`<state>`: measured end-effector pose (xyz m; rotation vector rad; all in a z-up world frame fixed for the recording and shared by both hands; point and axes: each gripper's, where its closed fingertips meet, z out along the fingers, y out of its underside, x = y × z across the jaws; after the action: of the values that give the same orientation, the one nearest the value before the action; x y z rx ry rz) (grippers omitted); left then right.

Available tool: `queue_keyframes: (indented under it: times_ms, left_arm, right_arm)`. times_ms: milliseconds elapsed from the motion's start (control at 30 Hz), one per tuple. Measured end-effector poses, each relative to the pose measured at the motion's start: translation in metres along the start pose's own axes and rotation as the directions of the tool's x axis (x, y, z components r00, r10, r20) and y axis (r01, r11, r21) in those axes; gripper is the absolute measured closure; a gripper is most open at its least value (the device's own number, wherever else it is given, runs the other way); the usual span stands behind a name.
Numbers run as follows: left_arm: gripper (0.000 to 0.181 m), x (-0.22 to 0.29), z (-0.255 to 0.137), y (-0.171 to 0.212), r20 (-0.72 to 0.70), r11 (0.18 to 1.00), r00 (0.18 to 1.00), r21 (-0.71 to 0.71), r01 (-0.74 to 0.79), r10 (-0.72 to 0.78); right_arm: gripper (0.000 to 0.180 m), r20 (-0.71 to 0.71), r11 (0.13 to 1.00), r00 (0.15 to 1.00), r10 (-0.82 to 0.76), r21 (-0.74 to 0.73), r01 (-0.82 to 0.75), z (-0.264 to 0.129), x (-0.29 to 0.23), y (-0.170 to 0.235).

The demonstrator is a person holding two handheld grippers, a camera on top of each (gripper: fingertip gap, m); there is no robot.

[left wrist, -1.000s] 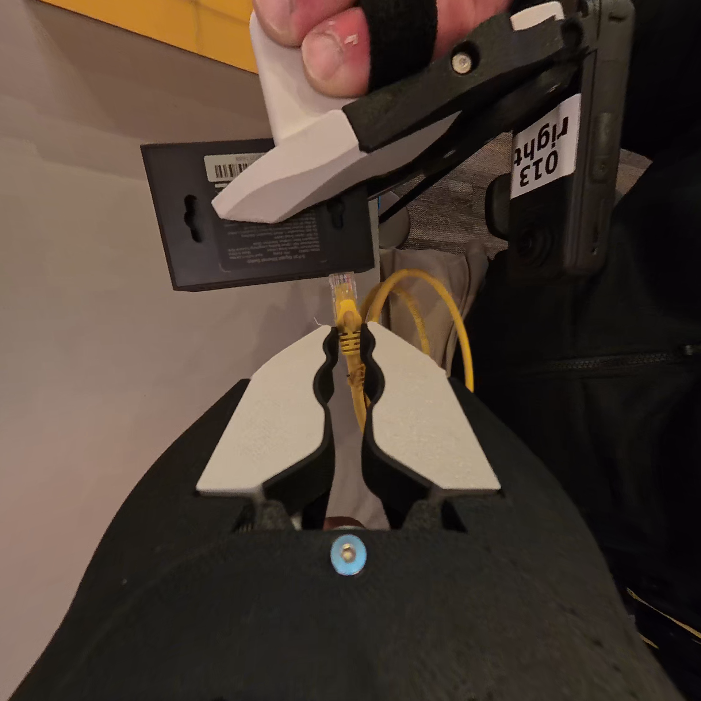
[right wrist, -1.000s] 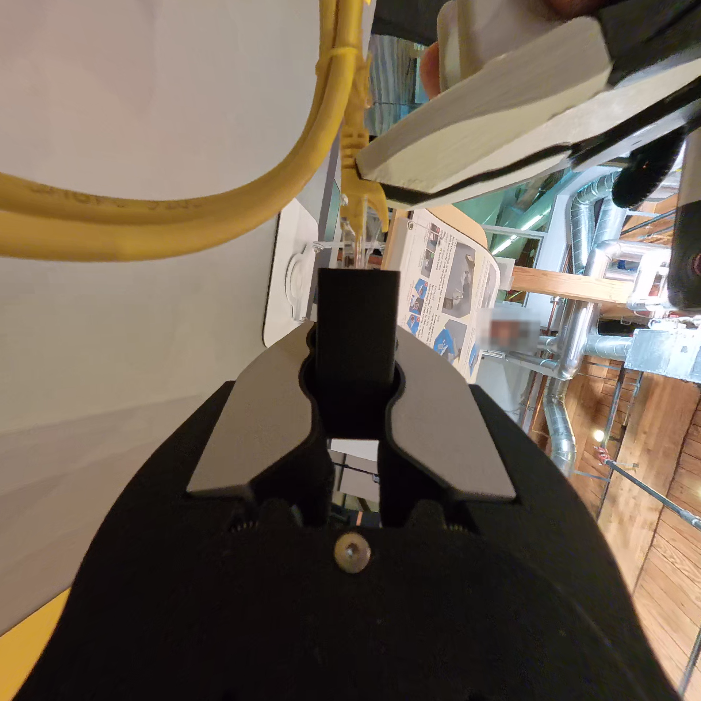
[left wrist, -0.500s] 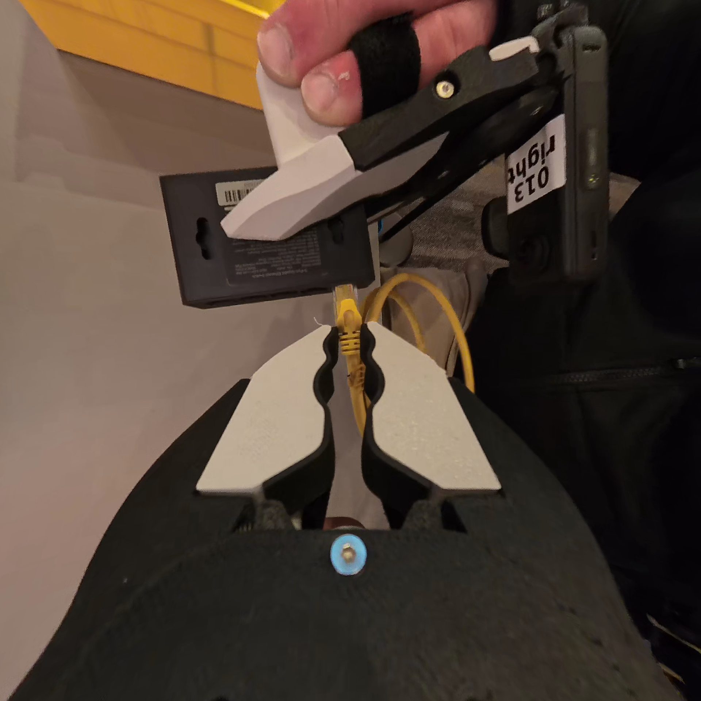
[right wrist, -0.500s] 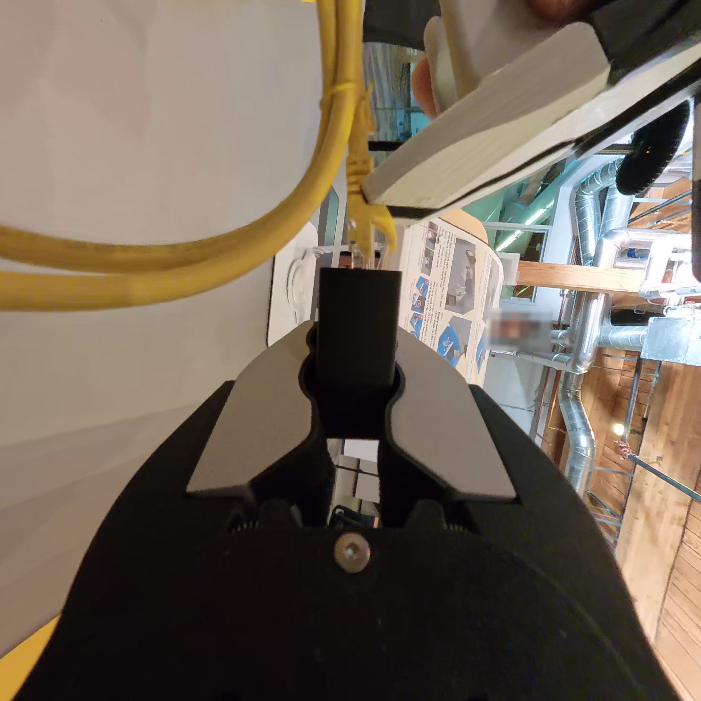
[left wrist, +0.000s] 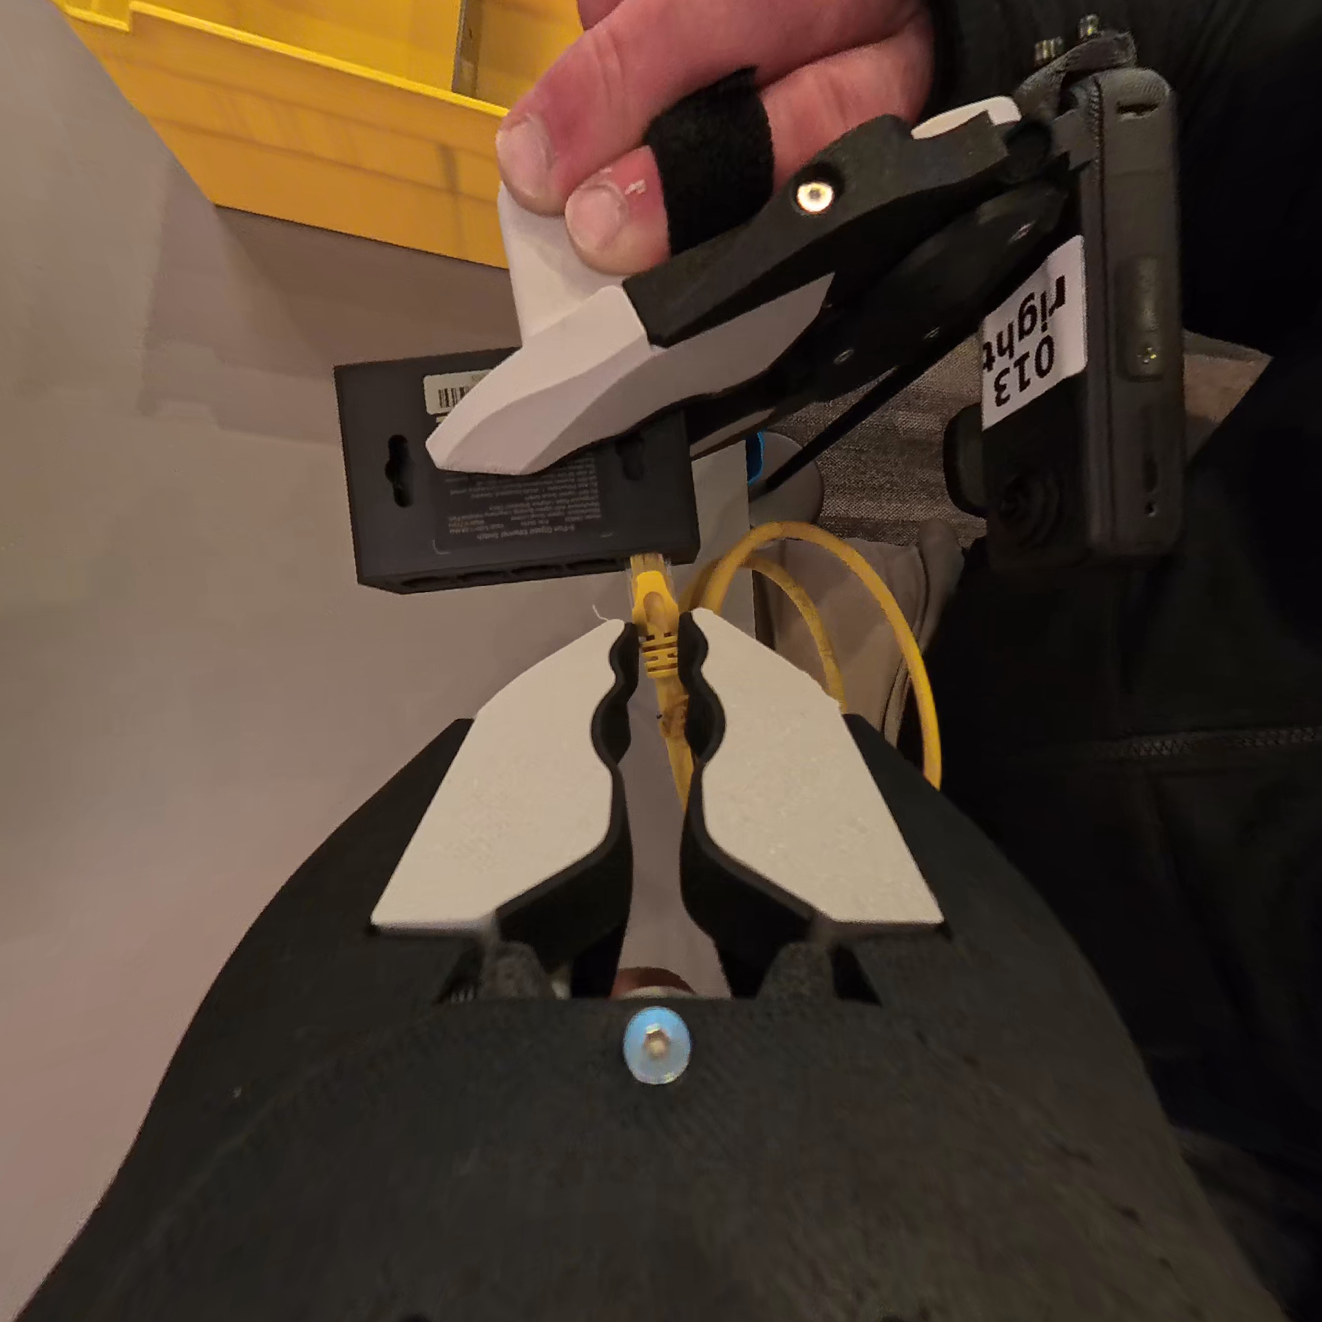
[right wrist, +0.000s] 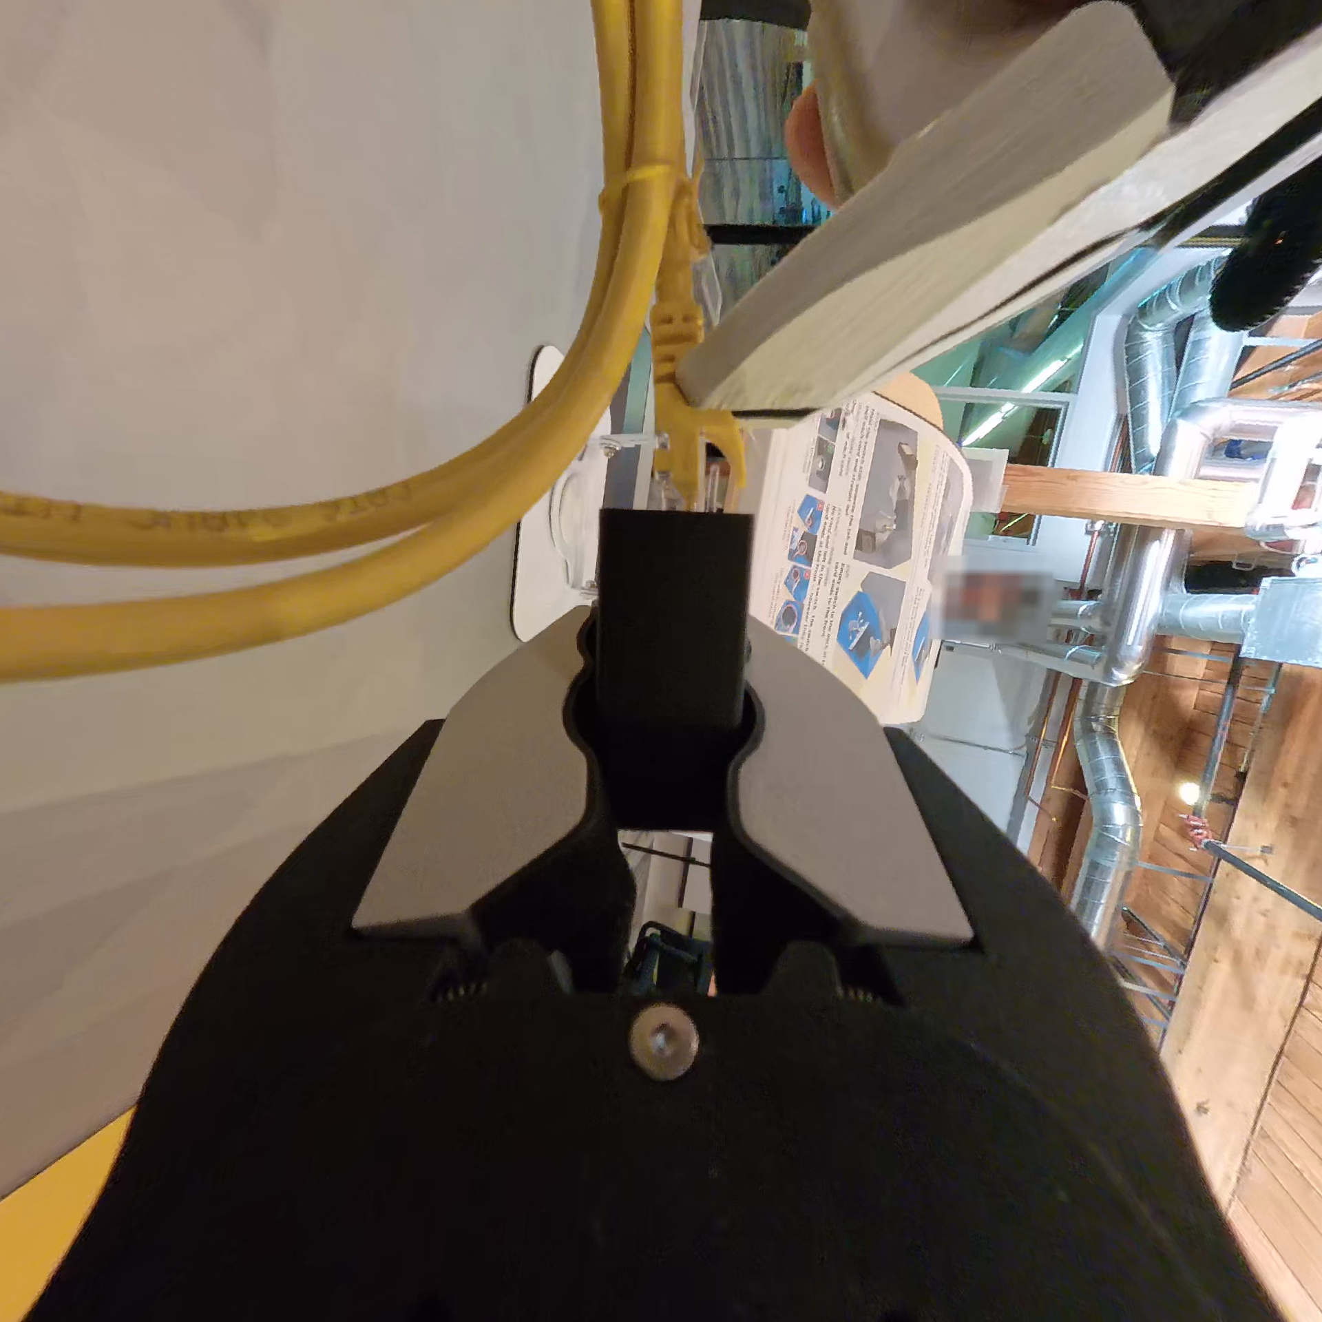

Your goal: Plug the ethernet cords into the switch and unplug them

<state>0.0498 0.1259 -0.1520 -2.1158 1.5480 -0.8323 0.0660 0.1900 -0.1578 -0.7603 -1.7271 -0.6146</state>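
Left gripper (left wrist: 658, 633) has its jaws pinched tight on the yellow ethernet cord (left wrist: 657, 629) just behind the plug, mid-frame — plug tip sits in the switch (left wrist: 400, 515) port. Right gripper (right wrist: 672, 644) is clamped on that black switch, centre of its view — yellow bin (left wrist: 307, 121) upper left

**Around the pale table top**

A yellow bin (left wrist: 307, 107) stands on the pale table top (left wrist: 143, 644) at its far edge. Beyond the table's end stands an illustrated instruction sheet (right wrist: 865, 558). Behind the sheet run silver ducts (right wrist: 1116, 687) and wooden boards (right wrist: 1273, 930). Beside the table, dark clothing (left wrist: 1180, 858) fills the view.
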Motion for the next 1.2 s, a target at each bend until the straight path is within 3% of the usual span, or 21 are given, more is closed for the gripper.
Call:
queue_keyframes:
  times_ms: [233,333,433,600,833,1133,1167,1200]
  left_arm:
    - [0.171,0.011,-0.001,-0.011,-0.058,0.999,0.998,0.041,-0.018,0.020]
    - [0.170,0.013,-0.002,-0.013,-0.006,0.996,0.996,0.002,-0.090,0.090]
    - [0.169,0.004,-0.016,-0.017,0.057,0.994,0.996,0.078,-0.076,0.071]
    - [0.170,-0.001,-0.019,-0.006,0.086,0.992,0.996,0.120,-0.047,0.037]
    - [0.170,0.001,-0.022,-0.001,0.051,0.990,0.999,0.139,-0.019,0.012]
    - [0.170,-0.003,-0.021,-0.002,0.069,0.990,0.998,0.140,-0.015,0.005]
    - [0.168,-0.003,-0.021,-0.001,0.074,0.991,0.997,0.131,-0.013,0.003]
    - [0.153,-0.005,-0.023,0.001,0.096,0.992,0.995,0.123,-0.009,-0.003]
  right_arm:
    - [0.151,0.017,0.999,0.999,0.028,-0.018,-0.028,0.004,0.001,0.002]
    - [0.148,0.010,0.999,0.999,0.035,-0.023,-0.035,0.010,0.005,0.002]
    - [0.151,-0.025,0.993,0.993,0.115,-0.017,-0.115,0.009,0.016,0.005]
    - [0.151,-0.034,0.994,0.993,0.110,-0.016,-0.111,0.014,0.014,-0.003]
    - [0.150,-0.074,0.998,0.995,0.064,-0.013,-0.065,0.014,0.018,-0.010]
    - [0.150,-0.015,0.993,0.993,0.116,-0.031,-0.117,0.018,0.011,-0.011]
    - [0.151,-0.005,0.992,0.993,0.122,-0.029,-0.122,0.018,0.010,-0.012]
    - [0.151,0.001,0.992,0.992,0.125,-0.028,-0.125,0.019,0.009,-0.012]
